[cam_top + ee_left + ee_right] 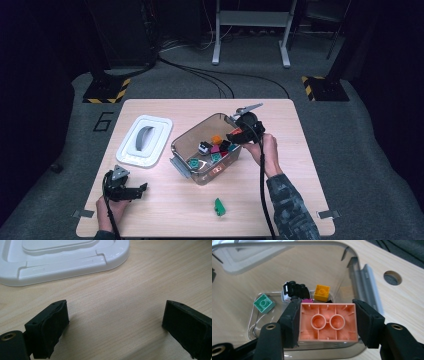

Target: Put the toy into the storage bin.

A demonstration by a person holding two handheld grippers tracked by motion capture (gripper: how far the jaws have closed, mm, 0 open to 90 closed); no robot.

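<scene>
Gripping an orange brick (328, 322) by its two short sides, the right gripper (240, 134) hangs over the clear box (186, 145); its own view shows the brick's hollow underside. The left gripper (115, 325) rests with jaws wide apart over bare desk (140, 277), near one white lid (144, 140). One green brick (219, 206) lies alone near the desk's front edge.
</scene>
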